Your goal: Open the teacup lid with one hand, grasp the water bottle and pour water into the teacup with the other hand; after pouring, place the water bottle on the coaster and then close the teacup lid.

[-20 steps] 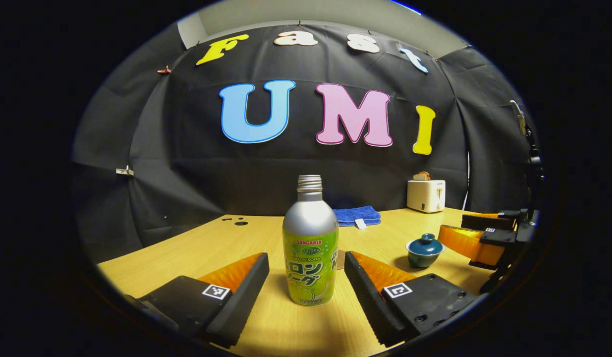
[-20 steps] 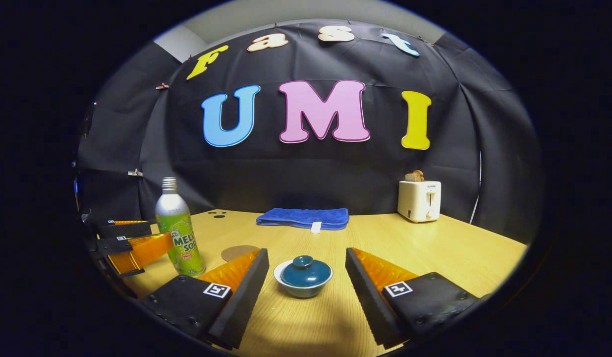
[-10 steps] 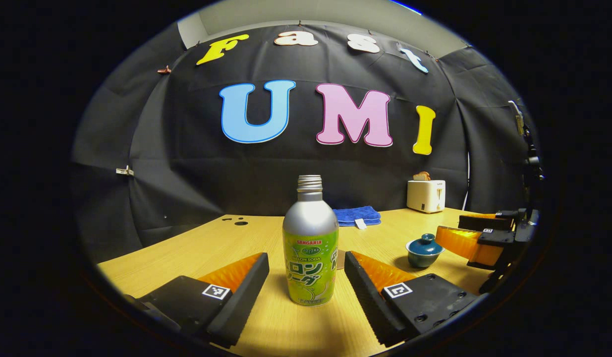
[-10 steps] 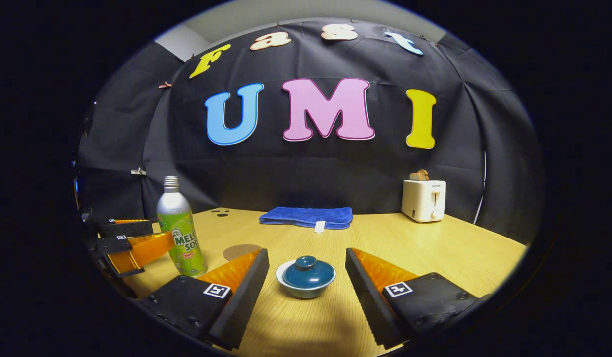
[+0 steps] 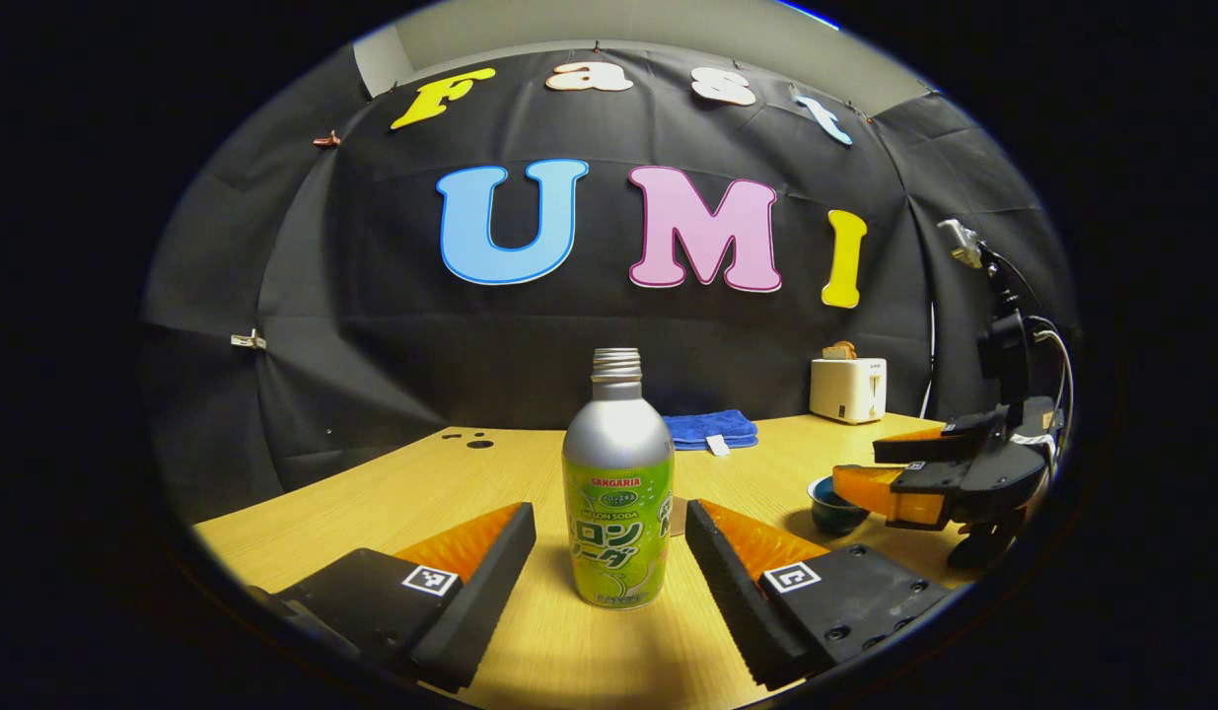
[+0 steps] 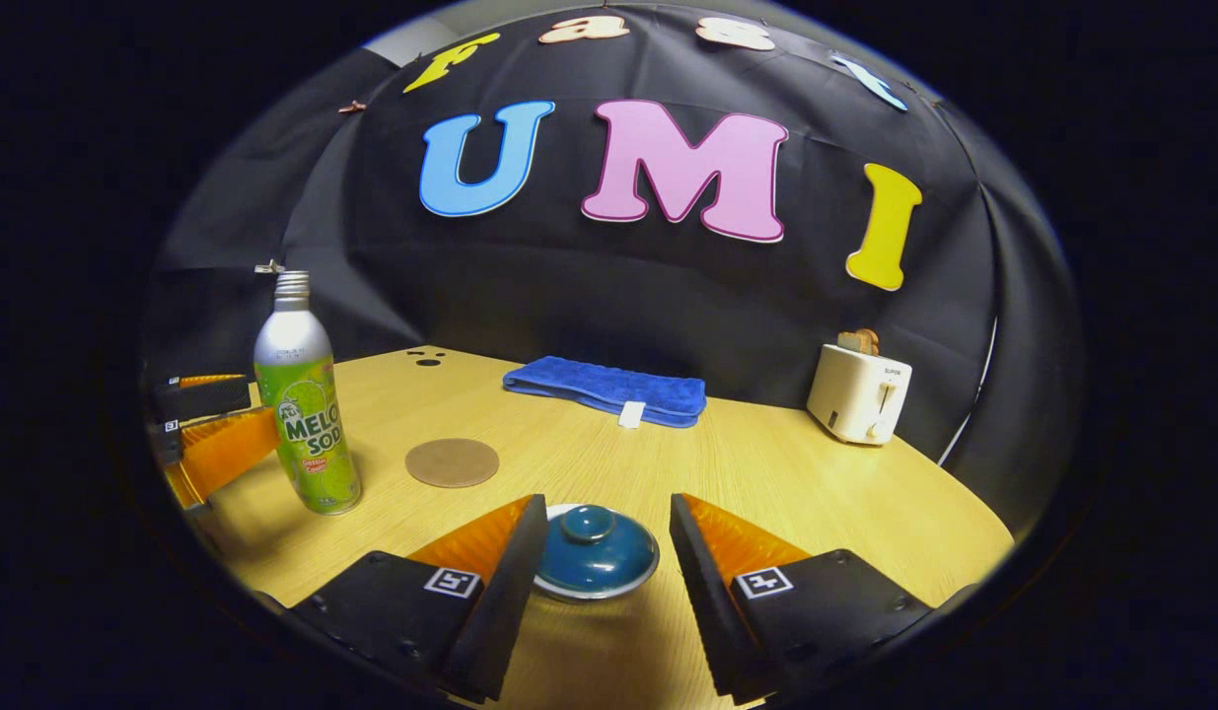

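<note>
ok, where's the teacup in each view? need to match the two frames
Left gripper view: teacup at right of centre, partly hidden behind the right gripper's fingers.
Right gripper view: teacup at bottom centre, lid on, between that gripper's own open fingers, not yet pinched.
Shared landmark: the toaster at the back right of the table in both.
</note>
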`<state>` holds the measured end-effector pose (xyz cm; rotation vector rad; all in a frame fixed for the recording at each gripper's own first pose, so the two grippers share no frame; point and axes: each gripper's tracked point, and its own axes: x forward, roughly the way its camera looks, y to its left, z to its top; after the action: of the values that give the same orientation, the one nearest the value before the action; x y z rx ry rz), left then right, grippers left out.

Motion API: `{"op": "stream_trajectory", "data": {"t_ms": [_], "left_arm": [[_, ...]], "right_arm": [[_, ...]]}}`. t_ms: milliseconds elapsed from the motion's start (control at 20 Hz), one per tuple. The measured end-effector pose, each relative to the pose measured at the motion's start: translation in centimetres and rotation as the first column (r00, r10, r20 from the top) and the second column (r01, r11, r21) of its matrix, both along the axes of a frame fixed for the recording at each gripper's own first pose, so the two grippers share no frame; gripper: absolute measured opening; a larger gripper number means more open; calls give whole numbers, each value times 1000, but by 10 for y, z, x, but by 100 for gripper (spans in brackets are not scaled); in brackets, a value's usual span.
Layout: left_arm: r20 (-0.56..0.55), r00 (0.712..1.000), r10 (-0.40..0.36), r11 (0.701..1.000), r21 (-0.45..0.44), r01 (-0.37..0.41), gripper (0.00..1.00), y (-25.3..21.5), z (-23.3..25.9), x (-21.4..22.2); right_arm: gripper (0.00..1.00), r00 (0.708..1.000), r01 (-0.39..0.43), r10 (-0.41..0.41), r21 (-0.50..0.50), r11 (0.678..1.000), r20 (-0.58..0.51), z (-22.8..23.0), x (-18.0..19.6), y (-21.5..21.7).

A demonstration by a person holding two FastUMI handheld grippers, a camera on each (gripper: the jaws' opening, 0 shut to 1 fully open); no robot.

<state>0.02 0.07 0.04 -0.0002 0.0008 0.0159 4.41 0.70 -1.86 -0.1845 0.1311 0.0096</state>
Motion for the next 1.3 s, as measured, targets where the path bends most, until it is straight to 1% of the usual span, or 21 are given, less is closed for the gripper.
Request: {"op": "stream_trajectory", "data": {"t_ms": [100,150,200,300,350,450,500,550,600,650,750,900,1050,1200,1300], "left_arm": [[0,1000,0,1000,0,0,97,0,-1,0],[0,1000,0,1000,0,0,97,-1,-1,0],[0,1000,0,1000,0,0,97,0,0,0],[0,1000,0,1000,0,0,97,0,0,0],[0,1000,0,1000,0,0,97,0,-1,0],[0,1000,0,1000,1,0,97,0,-1,0],[0,1000,0,1000,0,0,97,0,-1,0],[0,1000,0,1000,0,0,97,0,-1,0],[0,1000,0,1000,0,0,97,0,0,0],[1,1000,0,1000,0,0,97,0,-1,0],[0,1000,0,1000,1,0,97,0,-1,0],[2,1000,-21,1000,1,21,97,-5,0,2],[1,999,-38,999,-1,38,97,-7,-1,10],[-1,999,-34,999,0,34,96,-7,-1,21],[-1,1000,-31,1000,-1,31,97,-7,-1,29]], "right_arm": [[78,1000,-11,11,-3,1000,-13,-2,7,3],[71,999,-27,27,-4,1000,-24,-4,9,5],[67,999,-34,34,-2,999,-37,-6,10,6],[47,998,-49,49,3,999,-51,-8,12,8],[41,997,-50,50,5,999,-52,-7,12,8],[40,997,-58,58,7,998,-55,-9,14,11],[34,997,-61,61,4,998,-55,-8,14,10],[37,997,-60,60,2,998,-54,-8,13,11],[27,997,-59,59,-1,998,-52,-8,12,10],[29,997,-56,56,-2,998,-48,-6,11,10],[29,999,-48,48,12,999,-23,-2,9,6],[29,997,-36,32,61,997,64,13,2,-1],[28,990,-32,17,104,994,142,24,-9,-6],[28,984,-32,2,164,986,176,27,-18,-12],[28,984,-28,-1,161,987,178,27,-22,-16]]}}
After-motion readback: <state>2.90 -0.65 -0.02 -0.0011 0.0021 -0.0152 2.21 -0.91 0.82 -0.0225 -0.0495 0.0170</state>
